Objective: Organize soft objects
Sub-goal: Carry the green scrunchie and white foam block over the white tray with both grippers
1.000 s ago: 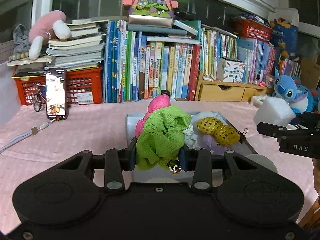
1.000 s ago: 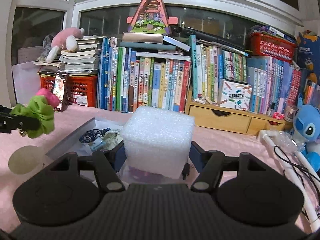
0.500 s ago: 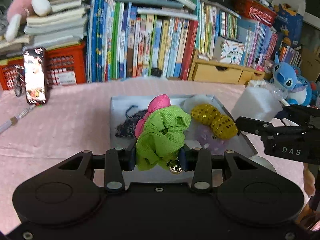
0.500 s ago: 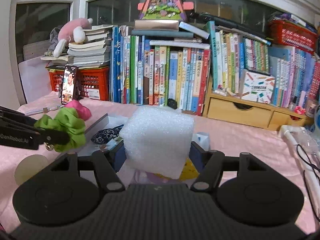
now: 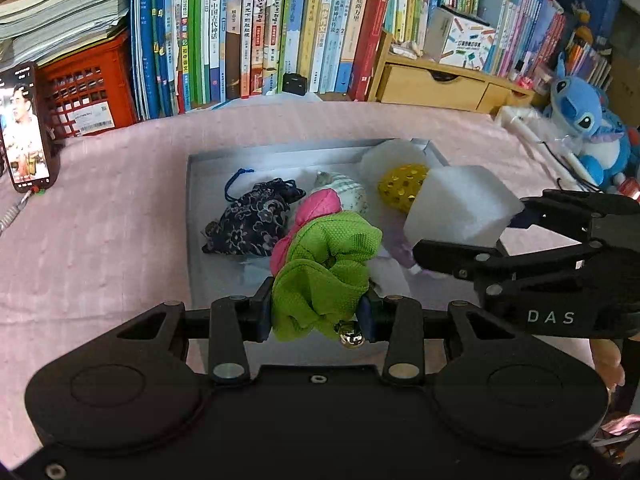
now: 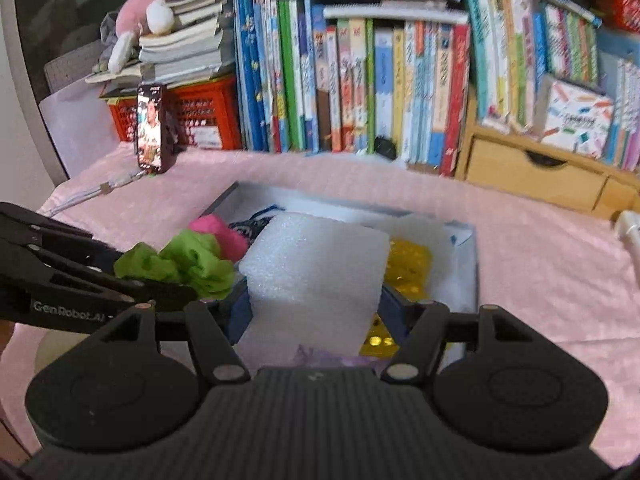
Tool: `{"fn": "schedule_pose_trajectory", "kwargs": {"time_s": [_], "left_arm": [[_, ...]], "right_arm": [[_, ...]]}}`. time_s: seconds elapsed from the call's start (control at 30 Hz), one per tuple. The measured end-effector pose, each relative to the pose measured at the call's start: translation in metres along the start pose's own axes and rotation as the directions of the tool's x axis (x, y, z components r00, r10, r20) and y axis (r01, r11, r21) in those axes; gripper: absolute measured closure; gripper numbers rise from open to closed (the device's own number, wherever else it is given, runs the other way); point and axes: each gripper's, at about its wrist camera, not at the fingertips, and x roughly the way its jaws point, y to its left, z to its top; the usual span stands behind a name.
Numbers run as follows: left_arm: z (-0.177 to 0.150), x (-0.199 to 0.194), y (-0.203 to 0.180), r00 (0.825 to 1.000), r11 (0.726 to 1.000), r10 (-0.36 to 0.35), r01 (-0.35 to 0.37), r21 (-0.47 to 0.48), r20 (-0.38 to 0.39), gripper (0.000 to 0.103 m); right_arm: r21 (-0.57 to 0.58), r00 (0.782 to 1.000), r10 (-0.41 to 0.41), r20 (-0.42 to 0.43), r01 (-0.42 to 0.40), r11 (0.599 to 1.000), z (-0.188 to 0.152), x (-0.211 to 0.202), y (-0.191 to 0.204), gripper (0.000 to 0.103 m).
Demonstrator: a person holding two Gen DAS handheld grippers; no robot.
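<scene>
My left gripper (image 5: 316, 312) is shut on a green and pink cloth toy (image 5: 324, 264) with a small gold bell, held over the near edge of a shallow grey tray (image 5: 192, 208). My right gripper (image 6: 314, 314) is shut on a white foam block (image 6: 316, 276) and holds it above the tray's right half; it shows from the side in the left wrist view (image 5: 460, 208). In the tray lie a dark floral pouch (image 5: 252, 224), a striped cloth ball (image 5: 348, 194), a yellow sequined piece (image 5: 400, 188) and white padding. The toy also shows in the right wrist view (image 6: 188, 260).
The tray sits on a pink cloth-covered table (image 5: 100, 220). A phone (image 5: 24, 128) stands at the left by a red crate (image 5: 84, 92). A row of books (image 5: 260, 28), a wooden drawer box (image 5: 436, 84) and a blue plush (image 5: 580, 120) line the back.
Both grippers have moved forward and tilted down over the tray with their loads. The foam block is now above the tray's right side, closer to the left gripper.
</scene>
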Motion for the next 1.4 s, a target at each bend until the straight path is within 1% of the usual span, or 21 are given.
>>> {"fn": "schedule_pose_trajectory", "kwargs": {"time_s": [0.1, 0.27, 0.6, 0.73, 0.9, 1.1, 1.4], "left_arm": [[0.005, 0.007, 0.003, 1.0, 1.0, 0.023, -0.023, -0.002, -0.016, 0.065], [0.008, 0.009, 0.012, 0.999, 0.998, 0.053, -0.053, -0.013, -0.009, 0.065], [0.01, 0.013, 0.028, 0.997, 0.997, 0.071, -0.072, -0.02, -0.043, 0.065], [0.009, 0.017, 0.03, 0.995, 0.996, 0.084, -0.085, -0.016, -0.056, 0.065], [0.01, 0.022, 0.03, 0.994, 0.996, 0.083, -0.084, -0.015, -0.066, 0.065], [0.011, 0.03, 0.03, 0.993, 0.996, 0.083, -0.086, -0.03, -0.085, 0.064], [0.012, 0.04, 0.03, 0.991, 0.996, 0.074, -0.079, -0.042, -0.108, 0.064]], "right_arm": [[0.026, 0.999, 0.028, -0.035, -0.027, 0.999, 0.003, 0.01, -0.002, 0.033], [0.049, 0.994, 0.067, -0.082, -0.063, 0.997, 0.009, 0.026, -0.004, 0.033], [0.041, 0.983, 0.072, -0.168, -0.066, 0.997, 0.021, 0.055, 0.002, 0.033], [0.054, 0.98, 0.054, -0.192, -0.045, 0.998, 0.022, 0.062, -0.003, 0.033], [0.086, 0.978, 0.056, -0.202, -0.039, 0.995, 0.025, 0.064, -0.009, 0.033], [0.082, 0.978, 0.028, -0.208, -0.011, 0.997, 0.028, 0.066, -0.008, 0.033], [0.045, 0.976, -0.025, -0.215, 0.035, 0.998, 0.03, 0.074, -0.003, 0.033]]}}
